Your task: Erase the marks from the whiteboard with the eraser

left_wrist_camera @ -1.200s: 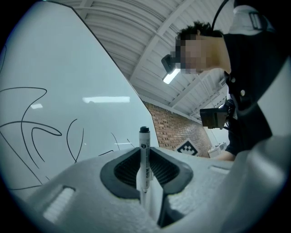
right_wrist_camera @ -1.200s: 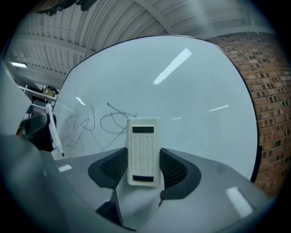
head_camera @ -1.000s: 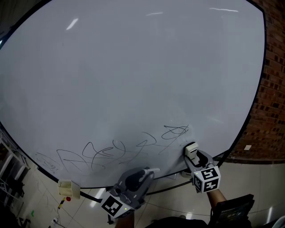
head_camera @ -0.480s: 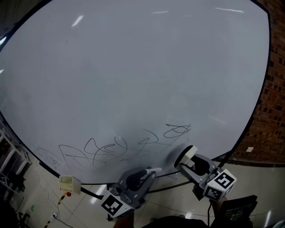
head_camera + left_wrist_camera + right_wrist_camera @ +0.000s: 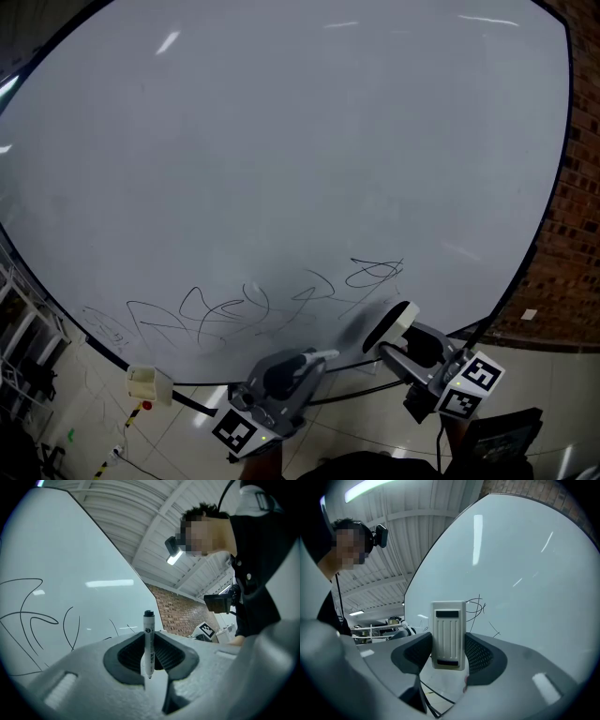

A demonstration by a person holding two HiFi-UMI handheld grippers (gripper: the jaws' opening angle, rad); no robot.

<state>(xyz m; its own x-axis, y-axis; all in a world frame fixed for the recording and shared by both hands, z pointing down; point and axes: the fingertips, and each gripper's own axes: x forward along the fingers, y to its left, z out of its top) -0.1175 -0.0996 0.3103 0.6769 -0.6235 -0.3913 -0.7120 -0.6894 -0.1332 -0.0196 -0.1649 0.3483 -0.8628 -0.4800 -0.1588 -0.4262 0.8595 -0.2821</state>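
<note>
The right hand-held gripper (image 5: 449, 654) pinched an eraser (image 5: 449, 634) upright between its jaws, gripping it by the long sides so the wiping face pointed toward the whiteboard (image 5: 281, 141). In the head view the eraser sat low on the board's right side, just beside the right-hand end of the marks (image 5: 248, 314). It cast a shadow on the surface, and whether it touched could not be told. That placement looked like the start of a wipe running leftward along the scribbles.

The left hand-held gripper (image 5: 149, 657) was pressed onto a marker (image 5: 148, 641), capped end up. It was held below the board's lower edge, probably to keep the pen away from the wiping.

The marks were thin looping lines strung along the lower part of the board, and the rest of it looked bare. A small cream box (image 5: 148, 382) sat at the board's lower left edge, near the far end of the marks. A brick wall (image 5: 574, 234) stood to the right. Nothing lay between the eraser and the marks
</note>
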